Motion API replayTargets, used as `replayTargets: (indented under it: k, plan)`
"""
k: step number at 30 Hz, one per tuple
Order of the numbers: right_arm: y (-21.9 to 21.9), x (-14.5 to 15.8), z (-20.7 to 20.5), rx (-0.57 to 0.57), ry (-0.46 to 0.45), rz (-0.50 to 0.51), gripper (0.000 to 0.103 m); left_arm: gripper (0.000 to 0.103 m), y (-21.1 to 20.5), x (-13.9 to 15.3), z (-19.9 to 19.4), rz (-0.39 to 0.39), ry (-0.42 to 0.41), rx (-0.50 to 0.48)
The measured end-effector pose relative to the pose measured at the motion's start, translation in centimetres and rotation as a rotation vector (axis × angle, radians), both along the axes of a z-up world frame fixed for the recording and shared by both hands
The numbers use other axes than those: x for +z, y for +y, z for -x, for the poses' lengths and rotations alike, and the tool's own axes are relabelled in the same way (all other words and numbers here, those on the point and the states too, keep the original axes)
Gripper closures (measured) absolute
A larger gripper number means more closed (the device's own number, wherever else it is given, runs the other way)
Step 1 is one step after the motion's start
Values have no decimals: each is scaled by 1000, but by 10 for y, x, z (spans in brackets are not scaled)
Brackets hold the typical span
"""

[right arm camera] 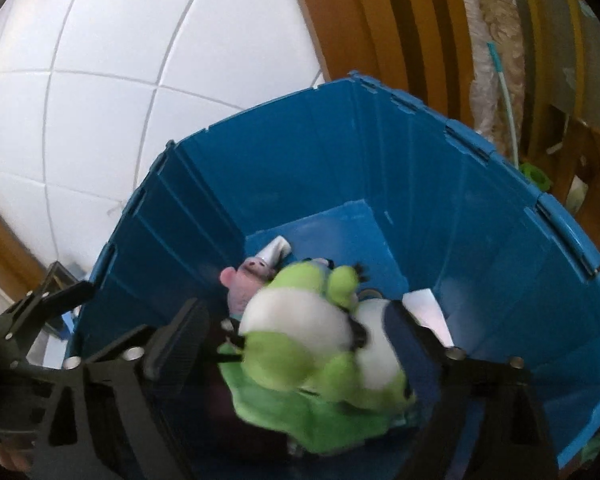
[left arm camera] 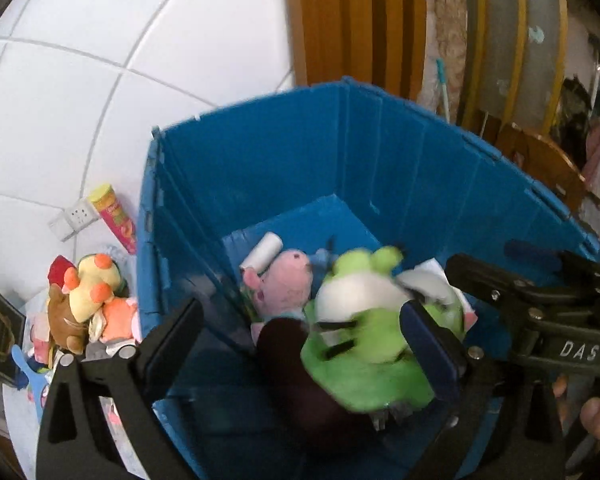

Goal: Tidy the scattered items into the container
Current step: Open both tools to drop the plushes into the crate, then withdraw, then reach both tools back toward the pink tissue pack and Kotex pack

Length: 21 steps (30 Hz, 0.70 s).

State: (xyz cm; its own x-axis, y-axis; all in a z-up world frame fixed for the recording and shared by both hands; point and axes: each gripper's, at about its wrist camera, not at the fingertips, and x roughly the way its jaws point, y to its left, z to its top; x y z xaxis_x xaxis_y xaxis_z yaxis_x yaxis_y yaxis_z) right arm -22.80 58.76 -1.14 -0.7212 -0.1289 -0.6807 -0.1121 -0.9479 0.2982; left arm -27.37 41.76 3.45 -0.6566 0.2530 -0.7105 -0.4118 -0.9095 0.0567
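Note:
A deep blue bin [left arm camera: 300, 152] [right arm camera: 340, 152] fills both views. A blurred green and white plush toy [left arm camera: 360, 360] [right arm camera: 296, 364] hangs over its inside. It lies between the wide-apart fingers of my left gripper [left arm camera: 304, 340] and of my right gripper [right arm camera: 296, 336]. Both grippers are open; in each view the left finger stands apart from the toy, which overlaps the right finger. On the bin's floor lie a pink pig plush [left arm camera: 284, 284] [right arm camera: 242, 280], a white roll [left arm camera: 266, 250] and white paper [right arm camera: 428, 312]. The right gripper's body [left arm camera: 540, 308] shows beside the left one.
Outside the bin, at its left, lies a pile of plush toys, one yellow with orange spots [left arm camera: 92, 284]. A pink snack tube [left arm camera: 116, 220] and a white power strip [left arm camera: 74, 218] sit behind it, with a black box [left arm camera: 0, 332] at the far left. White tiled wall and wooden furniture stand behind.

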Motion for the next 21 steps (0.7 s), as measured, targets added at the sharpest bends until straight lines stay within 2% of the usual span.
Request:
replayTargets:
  k: [4, 6, 8, 14, 21]
  plan:
    - [-6, 12, -3, -24, 35, -16, 0, 3, -28, 18, -16, -14, 72, 17]
    - [-18, 23, -8, -18, 73, -5, 0, 3, -52, 25, -23, -17, 107, 61]
    - [-34, 33, -13, -10, 111, 3, 0, 3, -77, 24, -27, -21, 109, 115]
    - [-99, 57, -23, 69, 191, 11, 0, 2, -173, 6, -45, -16, 131, 295]
    - [-206, 58, -30, 210, 226, -33, 0, 2, -284, -29, -67, 11, 113, 433]
